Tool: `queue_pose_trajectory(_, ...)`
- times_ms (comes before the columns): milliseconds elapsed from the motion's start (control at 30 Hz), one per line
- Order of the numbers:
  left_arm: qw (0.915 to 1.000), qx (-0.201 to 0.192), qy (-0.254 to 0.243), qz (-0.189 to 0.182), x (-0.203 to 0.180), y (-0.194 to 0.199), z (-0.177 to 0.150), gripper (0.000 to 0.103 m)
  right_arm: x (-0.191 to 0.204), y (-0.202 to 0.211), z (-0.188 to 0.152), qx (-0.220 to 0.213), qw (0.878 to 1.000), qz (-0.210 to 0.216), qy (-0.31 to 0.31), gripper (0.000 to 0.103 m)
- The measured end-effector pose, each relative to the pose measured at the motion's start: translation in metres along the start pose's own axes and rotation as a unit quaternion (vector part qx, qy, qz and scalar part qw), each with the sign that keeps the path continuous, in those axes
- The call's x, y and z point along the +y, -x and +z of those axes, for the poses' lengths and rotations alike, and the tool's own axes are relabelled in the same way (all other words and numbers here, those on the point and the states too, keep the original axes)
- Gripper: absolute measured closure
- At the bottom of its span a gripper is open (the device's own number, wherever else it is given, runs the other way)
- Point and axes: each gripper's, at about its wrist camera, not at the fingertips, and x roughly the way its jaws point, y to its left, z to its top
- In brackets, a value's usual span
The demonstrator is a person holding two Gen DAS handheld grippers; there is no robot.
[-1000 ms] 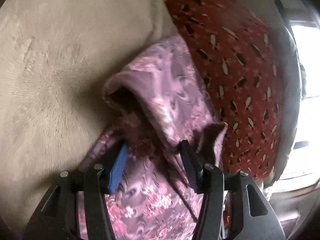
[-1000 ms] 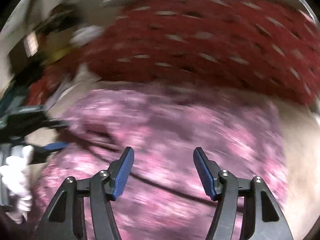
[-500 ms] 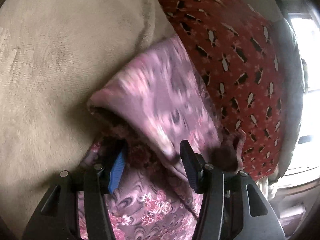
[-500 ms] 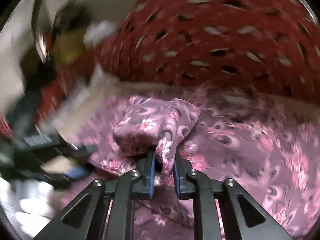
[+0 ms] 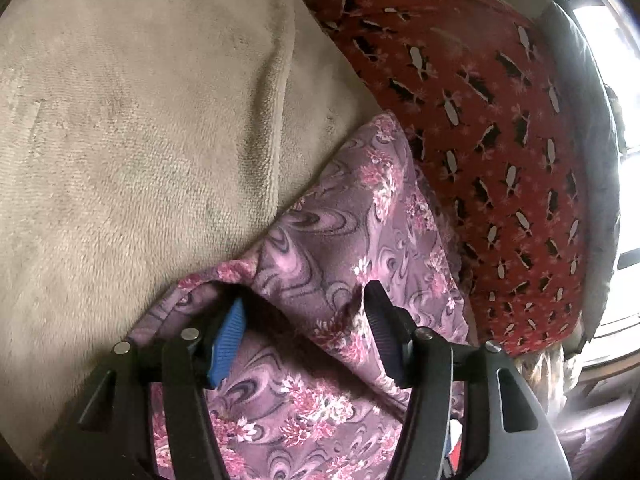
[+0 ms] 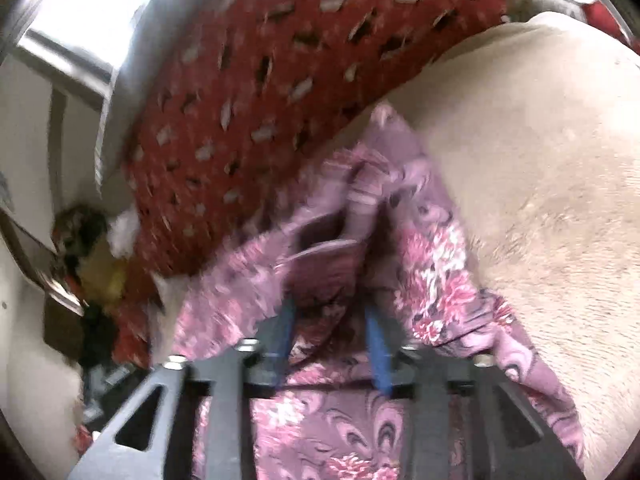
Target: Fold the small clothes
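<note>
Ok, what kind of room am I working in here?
Probably a bedroom or living room in a home: the floral garment lies on a soft beige plush blanket, a red patterned cushion or bedding lies beside it, and a bright window lights the edge.

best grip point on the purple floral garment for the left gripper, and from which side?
Probably the doubled fold edge on the purple floral garment, just ahead of the left gripper. It is raised and thick, so the pads can bite it. Come from the near side, along the cloth toward the beige blanket. The jaws stand open around that fold, and have just been opening slightly.
</note>
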Motion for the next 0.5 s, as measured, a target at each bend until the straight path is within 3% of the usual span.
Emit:
queue_pose_trajectory(33, 1.0, -0.002, -0.003, 0.002, -0.001, 0.0, -0.001, 0.046, 0.001, 0.002, 0.001, -0.009, 1.0, 0.001, -0.003, 0.038)
queue_pose_trajectory(67, 1.0, -0.003, -0.005, 0.003, -0.002, 0.0, -0.001, 0.046, 0.003, 0.001, 0.002, -0.015, 1.0, -0.008, -0.001, 0.035)
queue_pose_trajectory(167, 0.9999, -0.007, -0.009, 0.004, -0.004, 0.001, -0.001, 0.047, 0.004, -0.008, 0.009, -0.016, 0.999, -0.04, 0.005, 0.038)
queue_pose_trajectory(200, 0.9999, -0.01, -0.009, 0.002, -0.005, 0.002, -0.001, 0.053, 0.003, -0.012, 0.013, -0.016, 0.999, -0.04, 0.002, 0.045)
queue_pose_trajectory(233, 0.9999, -0.013, -0.01, 0.002, -0.005, 0.003, -0.001, 0.058, 0.002, -0.01, 0.016, -0.011, 0.999, -0.038, 0.001, 0.081)
queue_pose_trajectory(267, 0.9998, -0.016, -0.013, 0.003, -0.006, 0.004, -0.001, 0.063, 0.005, -0.012, 0.023, -0.003, 1.0, -0.026, 0.005, 0.097)
queue_pose_trajectory(333, 0.9996, -0.02, -0.016, 0.014, -0.006, 0.002, 0.0, 0.066, 0.012, -0.001, 0.034, -0.025, 0.999, 0.013, 0.016, 0.097)
queue_pose_trajectory(400, 0.9995, -0.014, -0.014, 0.022, -0.003, -0.004, 0.0, 0.067, 0.018, 0.017, 0.037, -0.061, 0.997, 0.022, 0.04, 0.097)
queue_pose_trajectory(500, 0.9994, -0.011, -0.015, 0.03, -0.002, -0.007, 0.0, 0.068, -0.001, 0.009, 0.039, -0.04, 0.997, -0.039, 0.049, 0.097)
